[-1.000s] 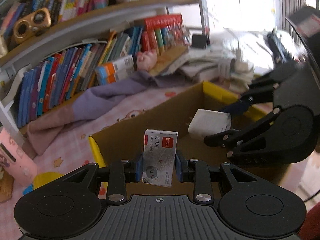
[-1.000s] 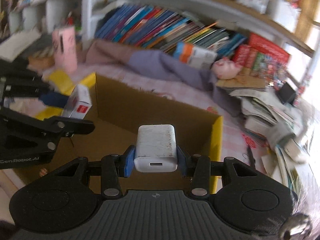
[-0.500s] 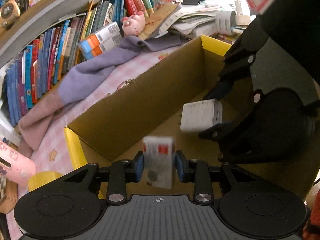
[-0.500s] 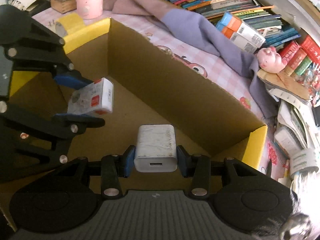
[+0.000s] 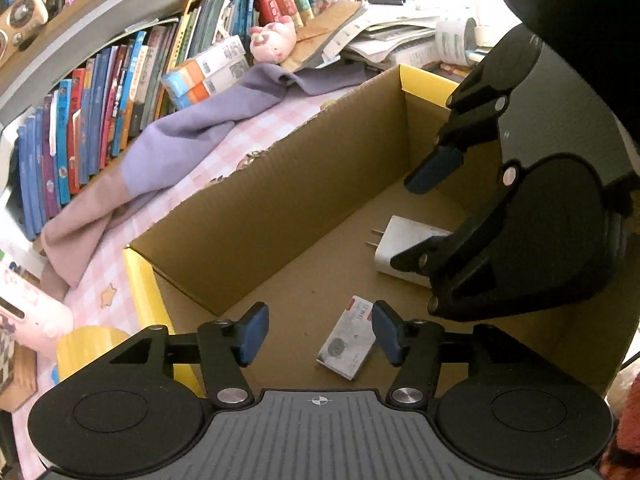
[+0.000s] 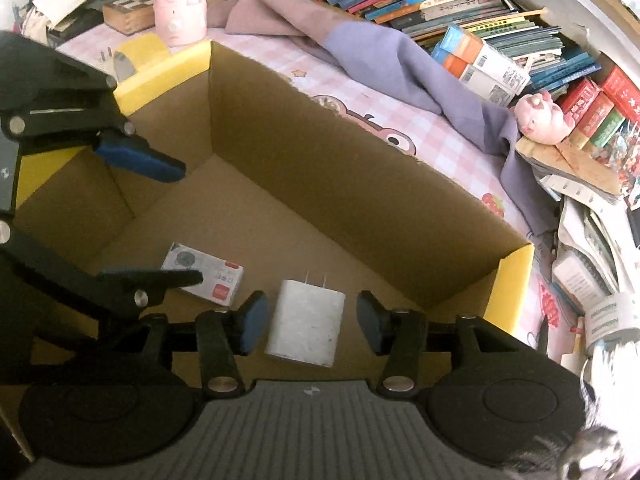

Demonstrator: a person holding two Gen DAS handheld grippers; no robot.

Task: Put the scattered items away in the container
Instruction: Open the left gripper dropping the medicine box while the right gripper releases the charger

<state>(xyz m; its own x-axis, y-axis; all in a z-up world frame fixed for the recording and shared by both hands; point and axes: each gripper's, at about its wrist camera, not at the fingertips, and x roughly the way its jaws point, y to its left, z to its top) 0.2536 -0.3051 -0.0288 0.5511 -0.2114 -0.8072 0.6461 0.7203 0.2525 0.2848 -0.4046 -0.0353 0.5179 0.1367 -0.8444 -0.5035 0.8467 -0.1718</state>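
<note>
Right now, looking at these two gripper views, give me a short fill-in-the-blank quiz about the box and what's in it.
1. The white charger lies on the floor of the cardboard ____.
2. The jaws of the right gripper stand ____, touching nothing.
3. The small staple box lies flat below the ____ gripper, not held.
4. The plush toy beside the books is a pink ____.

Missing words: box; open; left; pig

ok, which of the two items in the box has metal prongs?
The white charger, between the open right gripper fingers; prongs point to the far wall. The staple box has none.
</note>
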